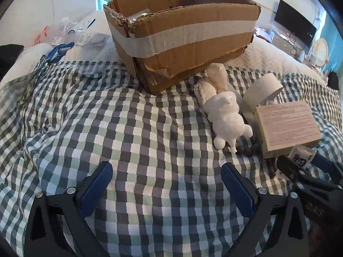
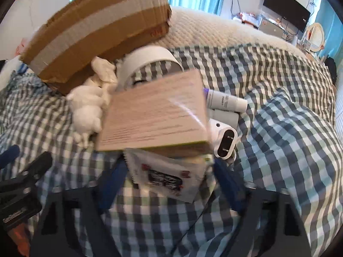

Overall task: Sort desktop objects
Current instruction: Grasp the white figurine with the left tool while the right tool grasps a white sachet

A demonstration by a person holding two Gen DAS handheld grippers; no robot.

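A taped cardboard box (image 1: 184, 40) stands on the checkered cloth (image 1: 133, 132); it also shows in the right wrist view (image 2: 96, 32). Beside it lie a white plush toy (image 1: 227, 117), a tape roll (image 1: 263, 90) and a tan carton (image 1: 287, 126). My left gripper (image 1: 167, 182) is open and empty over bare cloth. My right gripper (image 2: 169, 175) has its fingers on either side of a white sachet (image 2: 167, 177), in front of the tan carton (image 2: 156, 115). In the right wrist view, a white plug (image 2: 225, 143) and tubes (image 2: 227, 102) lie to the right of the carton.
Plastic bags and a blue clip (image 1: 60, 49) lie at the far left. A cream quilt (image 2: 214, 32) extends behind the cloth. A TV (image 1: 295, 25) and shelves stand at the far right of the room.
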